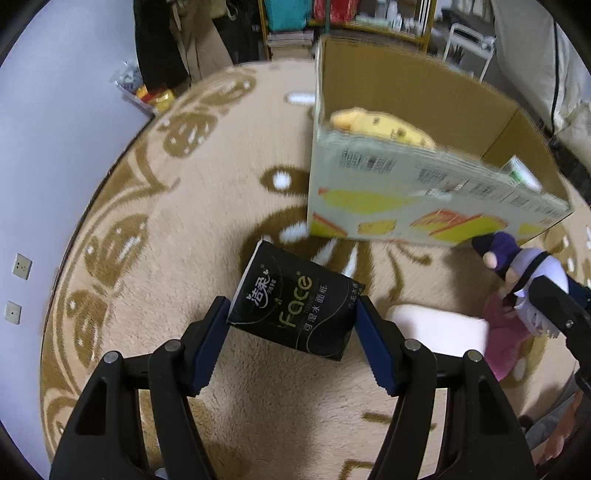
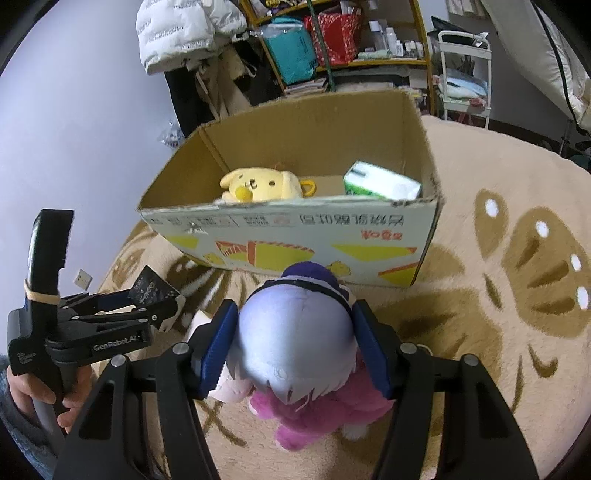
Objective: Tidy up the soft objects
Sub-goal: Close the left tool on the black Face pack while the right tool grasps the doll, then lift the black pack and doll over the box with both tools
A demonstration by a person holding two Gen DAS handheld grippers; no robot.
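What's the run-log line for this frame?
left gripper: shut on tissue pack | right gripper: shut on doll | box: yellow plush, green pack inside

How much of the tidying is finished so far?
Done: a yellow plush and a green-white tissue pack sit in the cardboard box. In hand: the left gripper holds a black tissue pack; the right gripper clamps a silver-haired doll. Left: a pale pink pack on the rug.

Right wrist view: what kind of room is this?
Most likely a lived-in home room, a bedroom or living room. A plush patterned rug covers the floor, a cluttered yellow shelf lines the back wall, and a white puffer jacket hangs beside it.
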